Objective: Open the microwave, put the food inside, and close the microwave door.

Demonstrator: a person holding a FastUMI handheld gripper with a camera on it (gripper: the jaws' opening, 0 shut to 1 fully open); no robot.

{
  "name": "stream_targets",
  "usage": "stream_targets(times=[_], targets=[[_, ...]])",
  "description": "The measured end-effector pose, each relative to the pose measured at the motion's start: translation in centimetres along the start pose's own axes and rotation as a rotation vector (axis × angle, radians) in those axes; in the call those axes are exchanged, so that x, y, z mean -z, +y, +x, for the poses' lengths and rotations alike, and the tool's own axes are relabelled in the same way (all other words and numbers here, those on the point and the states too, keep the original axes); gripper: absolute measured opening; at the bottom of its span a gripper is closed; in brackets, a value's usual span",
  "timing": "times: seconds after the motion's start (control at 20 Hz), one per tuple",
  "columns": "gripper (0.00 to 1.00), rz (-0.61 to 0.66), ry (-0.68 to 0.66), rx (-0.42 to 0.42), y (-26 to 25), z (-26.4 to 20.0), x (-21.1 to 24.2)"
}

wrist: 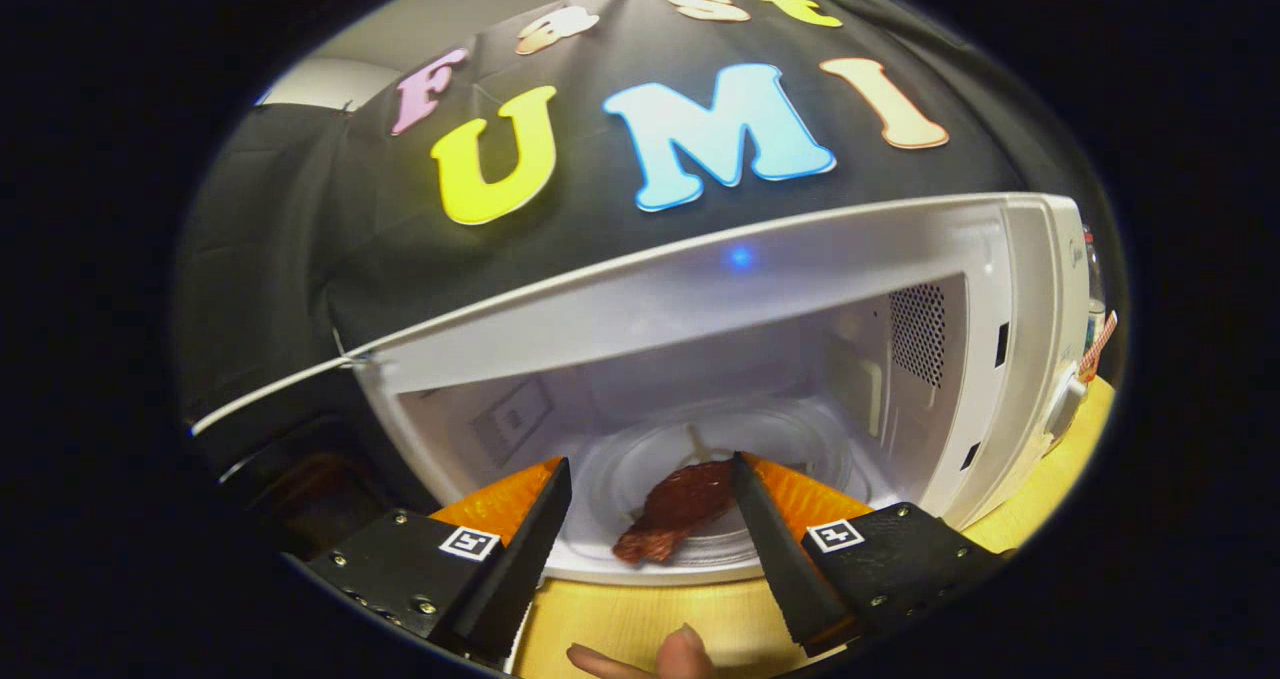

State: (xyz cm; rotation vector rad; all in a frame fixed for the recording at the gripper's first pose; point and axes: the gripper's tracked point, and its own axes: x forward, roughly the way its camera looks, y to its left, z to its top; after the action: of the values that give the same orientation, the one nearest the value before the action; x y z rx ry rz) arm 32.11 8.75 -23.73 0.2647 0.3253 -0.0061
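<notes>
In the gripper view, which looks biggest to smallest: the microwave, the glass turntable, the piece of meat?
1. microwave, door open
2. glass turntable inside it
3. piece of meat lying on the turntable, between the open gripper fingers

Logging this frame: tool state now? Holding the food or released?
Tool: open, fingers spread wide at the microwave mouth, holding nothing. The food lies between them on the glass turntable; the right finger's tip overlaps it, contact unclear.
</notes>
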Motion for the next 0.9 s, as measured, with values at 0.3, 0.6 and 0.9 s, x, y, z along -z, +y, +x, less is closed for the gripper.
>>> stream_targets(times=[0.3,0.6,0.9], targets=[[0.96,-0.036,-0.055,-0.189,7.1,-9.7,-4.6],[0.95,-0.009,-0.136,-0.388,14.1,-19.2,-8.8],[0.95,-0.034,-0.168,-0.545,20.4,-26.5,-8.3]])
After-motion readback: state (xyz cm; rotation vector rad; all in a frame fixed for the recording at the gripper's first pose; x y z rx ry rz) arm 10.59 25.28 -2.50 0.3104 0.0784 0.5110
